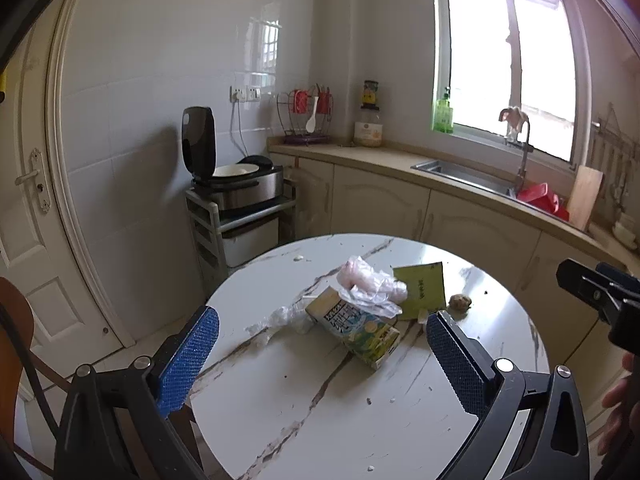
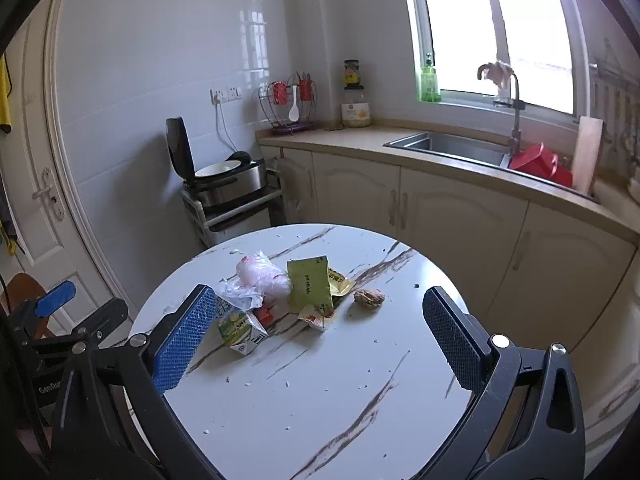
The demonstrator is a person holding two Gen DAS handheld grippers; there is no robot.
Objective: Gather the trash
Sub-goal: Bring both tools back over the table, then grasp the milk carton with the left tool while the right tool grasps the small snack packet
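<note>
Trash lies in a heap on the round marble table [image 1: 320, 412] [image 2: 320, 400]. It holds a crushed drink carton [image 1: 354, 330] [image 2: 238, 328], a crumpled clear and pink plastic bag [image 1: 370, 284] [image 2: 260, 276], a green packet [image 1: 424, 290] [image 2: 309, 284], a small sauce cup [image 2: 316, 316] and a brown lump [image 1: 460, 302] [image 2: 369, 297]. My left gripper [image 1: 320, 344] is open, held above the near table with the carton just beyond its fingers. My right gripper [image 2: 316, 320] is open too, nothing between its pads. Each gripper shows at the edge of the other's view.
A kitchen counter with a sink [image 2: 448, 144], a red basin [image 2: 540, 164] and a cutting board [image 2: 586, 152] runs behind the table. An open rice cooker [image 1: 236, 176] stands on a small rack by the wall. A door [image 1: 28, 208] is at left; a wooden chair [image 1: 12, 320] is near it.
</note>
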